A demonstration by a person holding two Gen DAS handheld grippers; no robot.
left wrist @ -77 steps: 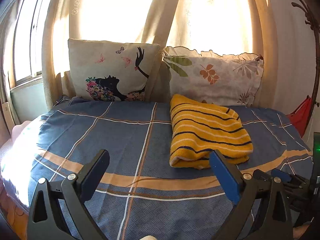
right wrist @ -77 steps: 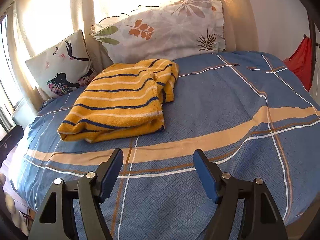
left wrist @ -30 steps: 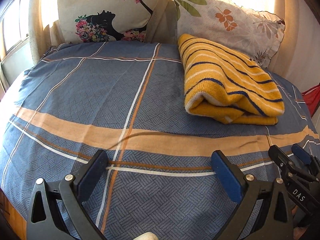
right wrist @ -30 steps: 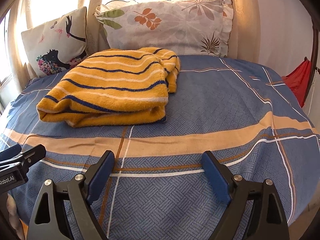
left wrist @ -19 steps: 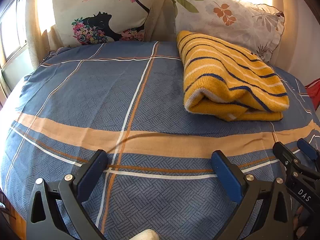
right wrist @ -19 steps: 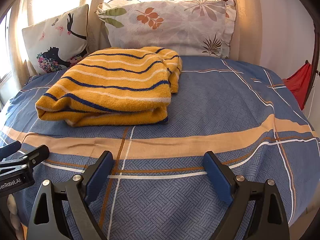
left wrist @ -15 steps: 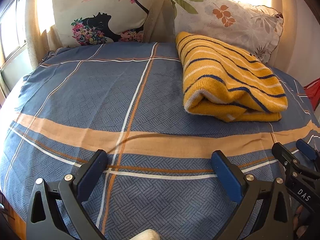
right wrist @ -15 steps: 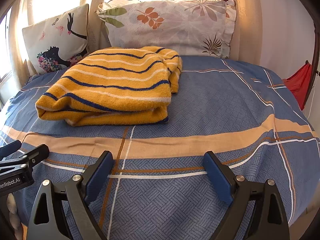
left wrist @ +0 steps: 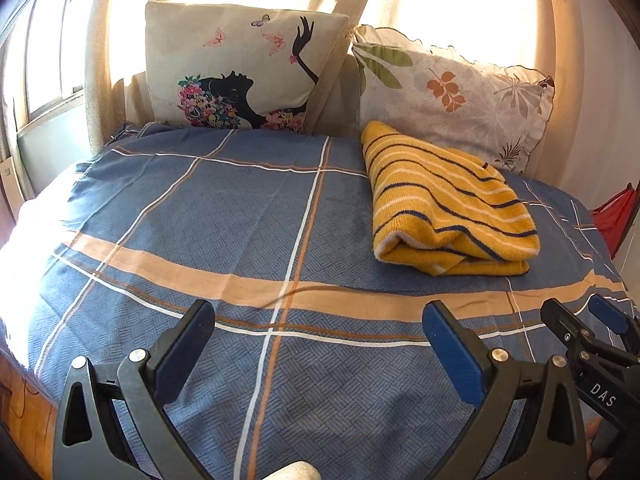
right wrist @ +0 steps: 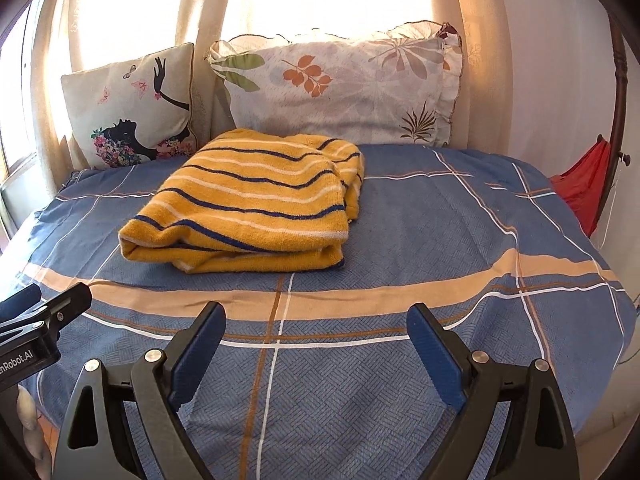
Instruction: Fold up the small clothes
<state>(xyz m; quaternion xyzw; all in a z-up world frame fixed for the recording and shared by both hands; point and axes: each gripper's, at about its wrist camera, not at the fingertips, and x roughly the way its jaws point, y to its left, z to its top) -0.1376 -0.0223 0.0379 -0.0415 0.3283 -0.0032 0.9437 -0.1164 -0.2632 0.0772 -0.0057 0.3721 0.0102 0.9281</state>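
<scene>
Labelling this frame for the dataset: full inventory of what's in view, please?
Yellow knit garment with navy and white stripes: 1, folded, on the bed in front of the leaf pillow.
Blue plaid bedsheet with tan band and white and orange lines: 1, covers the bed.
Cream cushion with black silhouette of a woman, flowers and butterflies: 1, upright at the head of the bed, on the window side.
White ruffled pillow with leaf print: 1, upright beside the cushion.
Cream curtains: backlit, behind the pillows.
Red fabric item: 1, off the bed's far side by the wall; cannot tell what it is.
Left gripper: black with blue pads, open, empty, over the sheet.
Right gripper: same, open, empty.
</scene>
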